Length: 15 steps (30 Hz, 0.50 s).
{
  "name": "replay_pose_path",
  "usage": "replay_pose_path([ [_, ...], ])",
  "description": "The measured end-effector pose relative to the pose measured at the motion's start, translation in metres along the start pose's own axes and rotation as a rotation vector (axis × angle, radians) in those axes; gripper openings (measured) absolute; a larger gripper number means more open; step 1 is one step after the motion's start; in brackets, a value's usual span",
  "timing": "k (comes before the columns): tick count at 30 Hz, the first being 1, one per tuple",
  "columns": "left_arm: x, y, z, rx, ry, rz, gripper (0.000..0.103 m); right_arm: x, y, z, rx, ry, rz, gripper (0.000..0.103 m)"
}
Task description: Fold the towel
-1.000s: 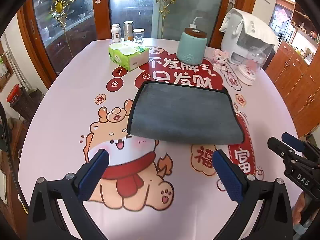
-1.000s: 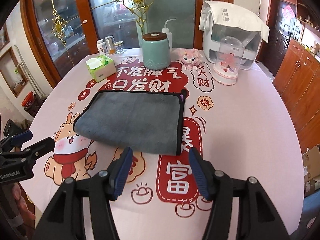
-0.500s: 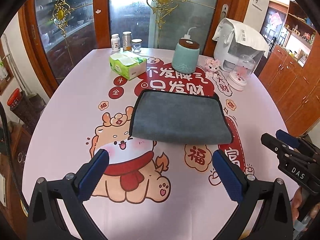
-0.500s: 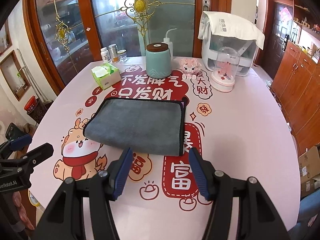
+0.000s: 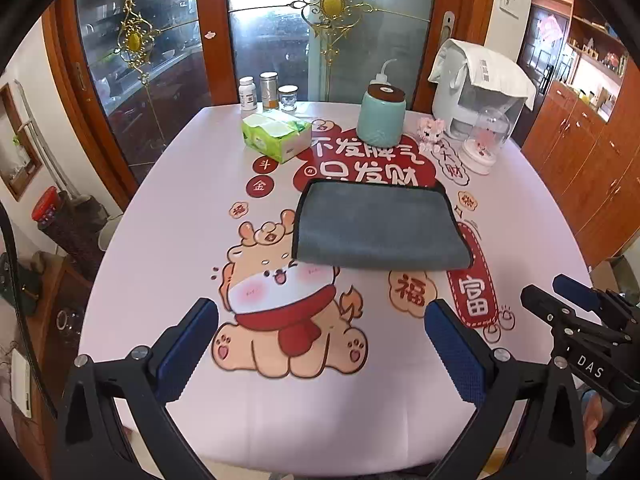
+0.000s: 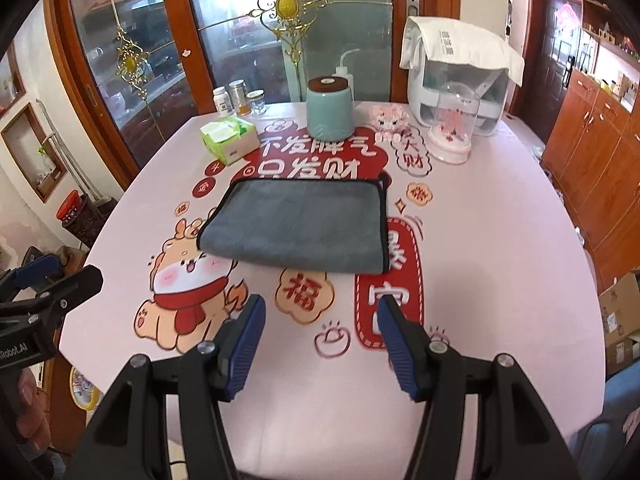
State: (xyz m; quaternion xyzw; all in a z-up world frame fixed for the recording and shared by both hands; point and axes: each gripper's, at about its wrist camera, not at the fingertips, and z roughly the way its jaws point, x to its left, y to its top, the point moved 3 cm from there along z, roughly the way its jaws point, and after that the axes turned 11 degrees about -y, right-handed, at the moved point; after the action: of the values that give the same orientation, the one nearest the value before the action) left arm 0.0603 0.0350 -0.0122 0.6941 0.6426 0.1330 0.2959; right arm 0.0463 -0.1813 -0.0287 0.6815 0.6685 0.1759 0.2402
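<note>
A grey towel with a black edge lies folded flat on the middle of the round table; it also shows in the right wrist view. My left gripper is open and empty, well short of the towel, above the near part of the table. My right gripper is open and empty, also near the table's front edge. The right gripper shows at the right of the left wrist view. The left gripper shows at the left of the right wrist view.
The pink printed tablecloth covers the table. At the back stand a green tissue box, a teal jar, small bottles, a pink figurine, a glass dome and a white appliance. Wooden cabinets stand at the right.
Both grippers have pulled back and up from the towel, which now looks smaller and farther. The towel has not moved. Both grippers stay open.
</note>
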Motion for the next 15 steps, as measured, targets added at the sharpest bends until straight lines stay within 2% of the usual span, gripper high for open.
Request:
replay_pose_path([
  [15,-0.008,-0.030,-0.020,0.025,-0.021,-0.031,0.103,0.009,-0.018,-0.036,-0.025,-0.031,0.024,0.059],
])
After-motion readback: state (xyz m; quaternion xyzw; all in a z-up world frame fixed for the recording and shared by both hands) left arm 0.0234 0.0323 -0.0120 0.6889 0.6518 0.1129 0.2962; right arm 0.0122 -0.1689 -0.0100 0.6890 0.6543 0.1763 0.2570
